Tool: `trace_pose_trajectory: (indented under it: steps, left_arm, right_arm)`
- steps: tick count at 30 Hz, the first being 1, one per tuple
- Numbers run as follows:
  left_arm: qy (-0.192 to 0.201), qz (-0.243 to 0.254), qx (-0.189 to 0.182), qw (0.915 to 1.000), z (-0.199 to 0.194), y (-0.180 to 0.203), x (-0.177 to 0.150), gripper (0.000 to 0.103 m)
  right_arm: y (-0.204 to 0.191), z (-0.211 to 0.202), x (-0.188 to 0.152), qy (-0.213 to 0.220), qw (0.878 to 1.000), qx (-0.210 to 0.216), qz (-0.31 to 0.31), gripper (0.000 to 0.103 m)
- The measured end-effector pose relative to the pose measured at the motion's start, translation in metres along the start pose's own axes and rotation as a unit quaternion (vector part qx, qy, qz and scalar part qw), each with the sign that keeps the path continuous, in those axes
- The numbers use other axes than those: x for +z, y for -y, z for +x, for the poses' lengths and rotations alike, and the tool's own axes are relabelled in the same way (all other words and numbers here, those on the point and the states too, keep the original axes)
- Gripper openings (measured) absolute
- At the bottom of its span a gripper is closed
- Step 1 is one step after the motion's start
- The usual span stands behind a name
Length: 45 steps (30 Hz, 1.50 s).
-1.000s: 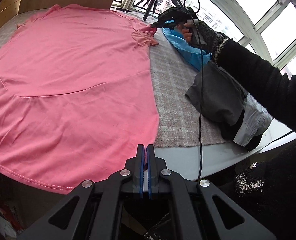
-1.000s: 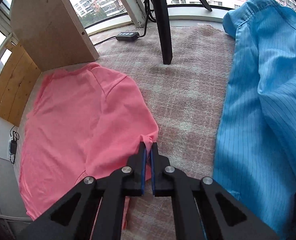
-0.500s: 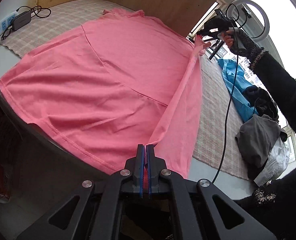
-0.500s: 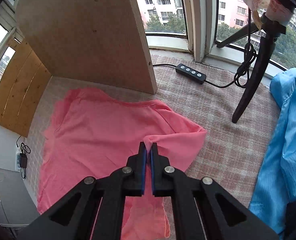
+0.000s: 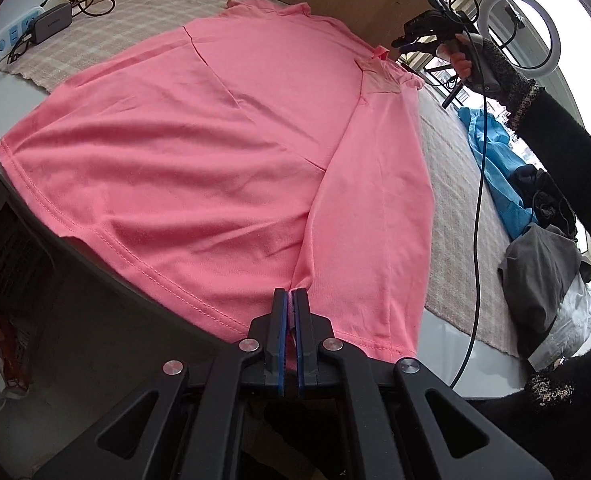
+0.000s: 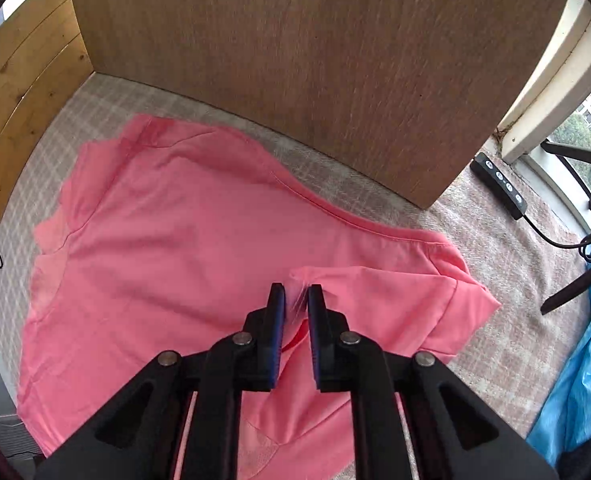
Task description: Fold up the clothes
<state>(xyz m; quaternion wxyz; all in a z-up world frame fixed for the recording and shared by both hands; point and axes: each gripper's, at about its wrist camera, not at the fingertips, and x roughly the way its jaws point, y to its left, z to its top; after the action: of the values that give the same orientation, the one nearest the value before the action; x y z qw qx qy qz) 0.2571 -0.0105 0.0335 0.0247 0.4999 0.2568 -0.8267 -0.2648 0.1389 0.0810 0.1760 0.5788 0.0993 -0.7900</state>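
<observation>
Left gripper (image 5: 291, 300): clamped on the pink shirt (image 5: 199, 152) hem.
Right gripper (image 6: 296, 294): jaws just parting, cloth seemingly slipping free.
Risk: folded side strip springs back or lands crooked.

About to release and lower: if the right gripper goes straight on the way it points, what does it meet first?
Most likely the pink shirt: the right gripper, whose jaws have just been opening, points down at the folded-over flap directly below. Depth is unclear, but nothing else lies in that line.
</observation>
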Motion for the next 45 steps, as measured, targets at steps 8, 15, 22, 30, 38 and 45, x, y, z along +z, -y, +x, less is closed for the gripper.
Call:
trace_pose_trajectory:
  steps: [8, 15, 22, 30, 38, 45]
  left_arm:
    - [0.022, 0.006, 0.026, 0.9994, -0.032, -0.005, -0.001, 0.002]
    - [0.029, 0.036, 0.023, 0.9987, -0.052, 0.02, 0.015, 0.002]
    - [-0.025, 0.118, -0.019, 0.9926, 0.006, 0.096, 0.022, 0.004]
    - [-0.069, 0.102, 0.004, 0.9924, 0.047, 0.094, 0.017, 0.003]
    - [-0.073, 0.091, 0.004, 0.9932, 0.05, 0.089, 0.017, 0.003]
    - [-0.043, 0.07, -0.004, 0.9966, 0.017, 0.087, 0.028, 0.003]
  right_arm:
    - [0.089, -0.101, -0.073, 0.092, 0.987, 0.096, 0.085, 0.02]
    - [0.132, -0.107, -0.134, 0.104, 0.986, 0.07, 0.105, 0.02]
    - [0.146, -0.051, -0.108, 0.111, 0.983, 0.076, 0.122, 0.02]
    - [0.166, 0.023, -0.069, 0.098, 0.977, 0.121, 0.146, 0.02]
    - [0.156, 0.039, -0.055, 0.103, 0.985, 0.071, 0.119, 0.004]
    - [0.153, 0.008, -0.049, 0.113, 0.981, 0.085, 0.13, 0.007]
